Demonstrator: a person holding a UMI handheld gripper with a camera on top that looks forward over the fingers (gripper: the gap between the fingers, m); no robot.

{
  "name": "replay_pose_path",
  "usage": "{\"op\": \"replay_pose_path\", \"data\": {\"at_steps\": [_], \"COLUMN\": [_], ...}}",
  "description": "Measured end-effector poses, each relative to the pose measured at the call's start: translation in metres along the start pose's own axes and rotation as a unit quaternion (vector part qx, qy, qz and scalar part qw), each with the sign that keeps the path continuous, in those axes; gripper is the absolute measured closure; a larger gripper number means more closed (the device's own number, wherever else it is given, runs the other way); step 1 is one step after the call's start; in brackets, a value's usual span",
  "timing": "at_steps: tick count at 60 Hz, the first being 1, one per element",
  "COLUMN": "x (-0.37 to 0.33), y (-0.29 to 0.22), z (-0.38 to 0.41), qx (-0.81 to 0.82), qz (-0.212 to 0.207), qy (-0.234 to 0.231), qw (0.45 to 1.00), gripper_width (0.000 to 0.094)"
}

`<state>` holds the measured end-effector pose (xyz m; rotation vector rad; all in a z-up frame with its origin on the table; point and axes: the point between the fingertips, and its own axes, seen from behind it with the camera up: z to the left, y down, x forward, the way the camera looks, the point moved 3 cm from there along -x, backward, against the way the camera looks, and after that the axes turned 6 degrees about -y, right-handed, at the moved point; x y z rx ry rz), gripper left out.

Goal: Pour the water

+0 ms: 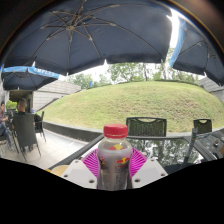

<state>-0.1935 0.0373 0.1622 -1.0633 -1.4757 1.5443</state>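
Observation:
A clear plastic bottle (114,158) with a red cap and a red-and-yellow label stands upright between my fingers. My gripper (114,163) is shut on it: the pink pads (91,163) press on both sides of the bottle's body. The bottle is lifted, with the scene far behind it. No cup or other vessel shows.
A large dark umbrella (95,35) spreads overhead. Black chairs (146,127) and a dark table edge (70,135) stand beyond the bottle. A person (20,108) sits at the far left. A grassy slope (140,103) rises behind.

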Motion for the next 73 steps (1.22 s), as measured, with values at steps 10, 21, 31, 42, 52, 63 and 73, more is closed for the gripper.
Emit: {"op": "replay_pose_path", "data": {"at_steps": [10, 21, 31, 42, 52, 63, 73], "x": [-0.007, -0.008, -0.018, -0.060, -0.122, -0.171, -0.185], "y": [0.046, 0.048, 0.053, 0.046, 0.049, 0.078, 0.090], "z": [-0.009, -0.011, -0.007, -0.016, -0.011, -0.009, -0.018], "qx": [-0.008, 0.001, -0.027, -0.046, -0.030, -0.034, -0.012], "qz": [0.014, -0.007, 0.017, 0.026, 0.028, 0.054, 0.059], "qy": [0.004, -0.007, -0.013, -0.005, -0.017, -0.035, -0.043], "qw": [1.000, 1.000, 0.999, 0.999, 0.999, 0.997, 0.997], "gripper_width": [0.0600, 0.0583, 0.0365, 0.0094, 0.0094, 0.0094, 0.0107]}}
